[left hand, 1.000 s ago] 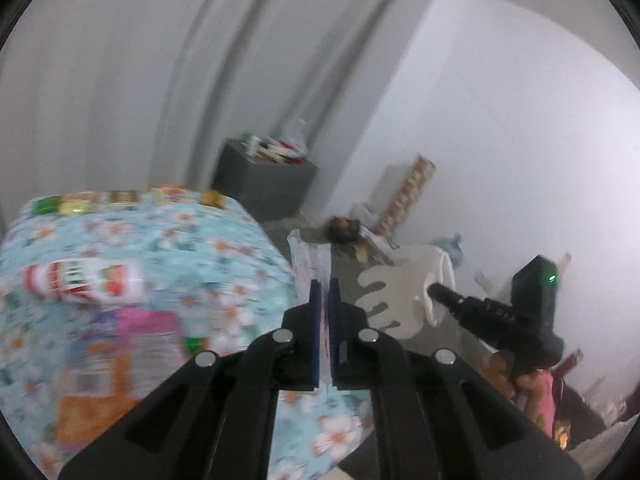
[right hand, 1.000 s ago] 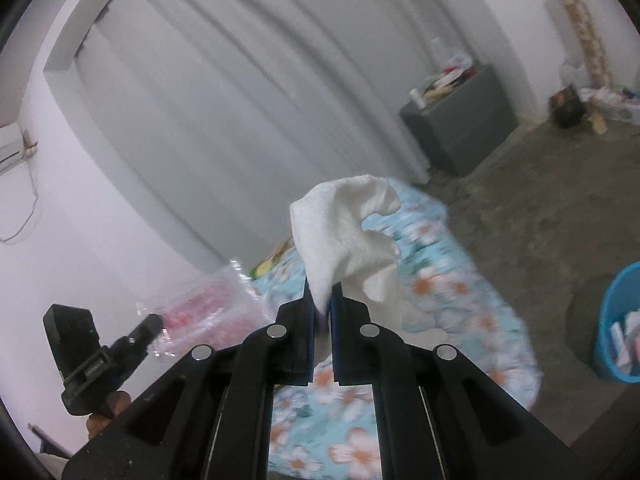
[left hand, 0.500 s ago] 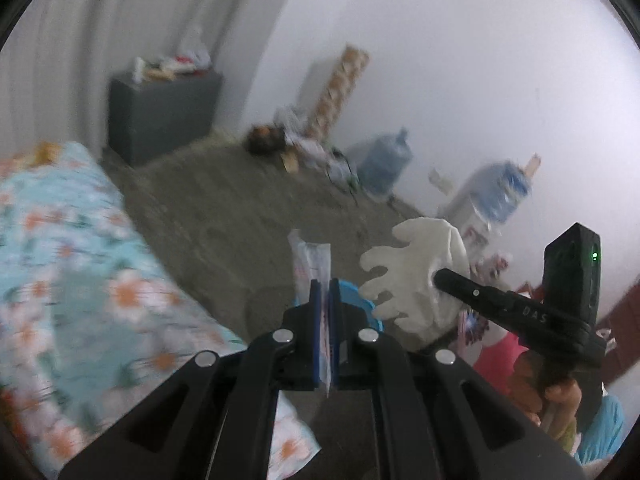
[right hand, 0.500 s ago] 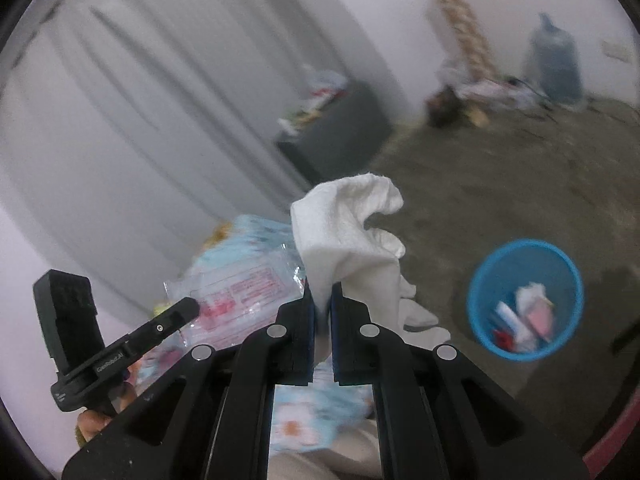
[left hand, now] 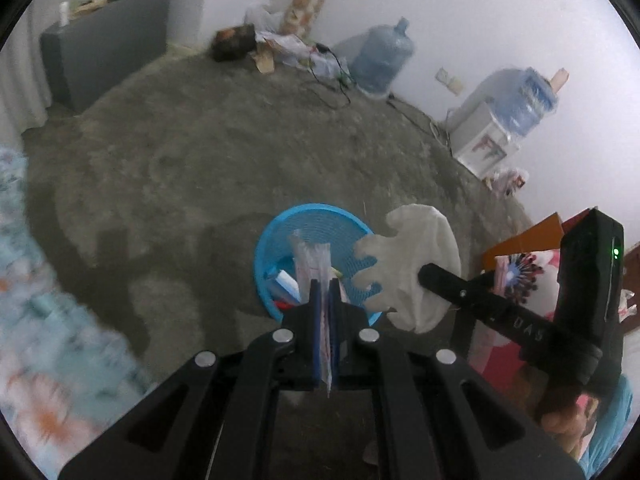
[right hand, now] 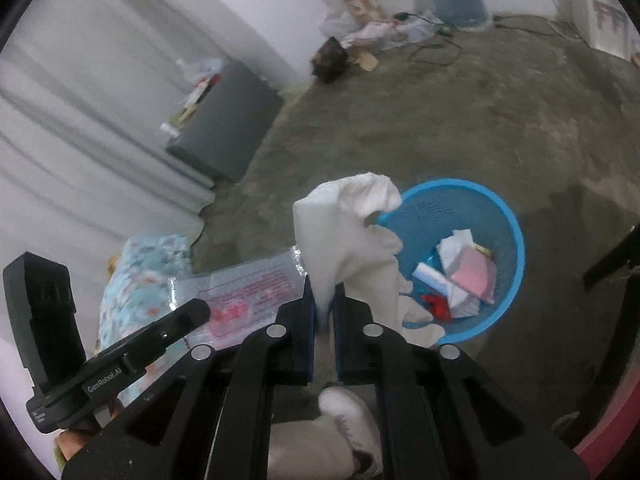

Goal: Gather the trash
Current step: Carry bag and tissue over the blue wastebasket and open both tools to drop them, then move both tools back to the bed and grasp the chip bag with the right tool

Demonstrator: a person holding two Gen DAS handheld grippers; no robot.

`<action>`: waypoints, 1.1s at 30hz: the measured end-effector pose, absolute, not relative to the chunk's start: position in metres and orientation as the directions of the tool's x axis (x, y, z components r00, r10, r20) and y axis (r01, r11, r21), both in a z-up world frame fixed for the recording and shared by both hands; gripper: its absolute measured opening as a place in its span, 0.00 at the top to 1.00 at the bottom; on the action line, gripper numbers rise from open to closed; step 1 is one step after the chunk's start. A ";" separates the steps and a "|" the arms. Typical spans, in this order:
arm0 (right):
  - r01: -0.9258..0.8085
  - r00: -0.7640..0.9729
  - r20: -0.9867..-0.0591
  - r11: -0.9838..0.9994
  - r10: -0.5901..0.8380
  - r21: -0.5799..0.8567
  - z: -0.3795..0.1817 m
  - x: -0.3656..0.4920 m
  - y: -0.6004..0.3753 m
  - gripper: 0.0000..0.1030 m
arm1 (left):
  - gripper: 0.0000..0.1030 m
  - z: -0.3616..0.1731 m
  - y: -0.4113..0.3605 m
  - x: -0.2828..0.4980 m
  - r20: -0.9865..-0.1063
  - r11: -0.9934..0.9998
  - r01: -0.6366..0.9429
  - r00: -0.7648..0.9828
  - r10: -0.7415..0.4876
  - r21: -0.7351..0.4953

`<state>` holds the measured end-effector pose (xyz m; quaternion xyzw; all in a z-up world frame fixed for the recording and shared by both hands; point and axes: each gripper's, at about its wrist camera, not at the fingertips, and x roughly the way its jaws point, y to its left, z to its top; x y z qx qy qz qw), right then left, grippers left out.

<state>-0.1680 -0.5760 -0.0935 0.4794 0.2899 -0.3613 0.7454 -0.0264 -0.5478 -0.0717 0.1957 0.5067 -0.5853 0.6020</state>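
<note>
My left gripper [left hand: 325, 294] is shut on a clear plastic wrapper [left hand: 311, 261] with red print, held above the near rim of a blue mesh trash basket [left hand: 280, 226] on the floor. The wrapper also shows in the right wrist view [right hand: 244, 294]. My right gripper [right hand: 325, 300] is shut on a white glove [right hand: 348, 236], held just left of the basket [right hand: 508, 216]. The glove also shows in the left wrist view [left hand: 412, 264]. The basket holds paper scraps and wrappers [right hand: 460, 272].
The floor is bare grey concrete [left hand: 200, 152]. A floral-covered bed [left hand: 36, 320] lies at left. A grey cabinet [left hand: 104, 44], water jugs [left hand: 382, 60] and clutter with cables [left hand: 288, 48] line the far wall. A dispenser [left hand: 504, 128] stands at right.
Both grippers have swung away from the bed toward the floor and now hang by the blue basket, each still holding its item.
</note>
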 end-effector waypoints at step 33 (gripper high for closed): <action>0.445 0.820 -0.572 0.643 -0.013 0.623 -0.023 -0.066 -0.472 0.25 | 0.35 0.105 -0.233 -0.013 -0.642 0.424 0.857 0.152 -0.752 -0.294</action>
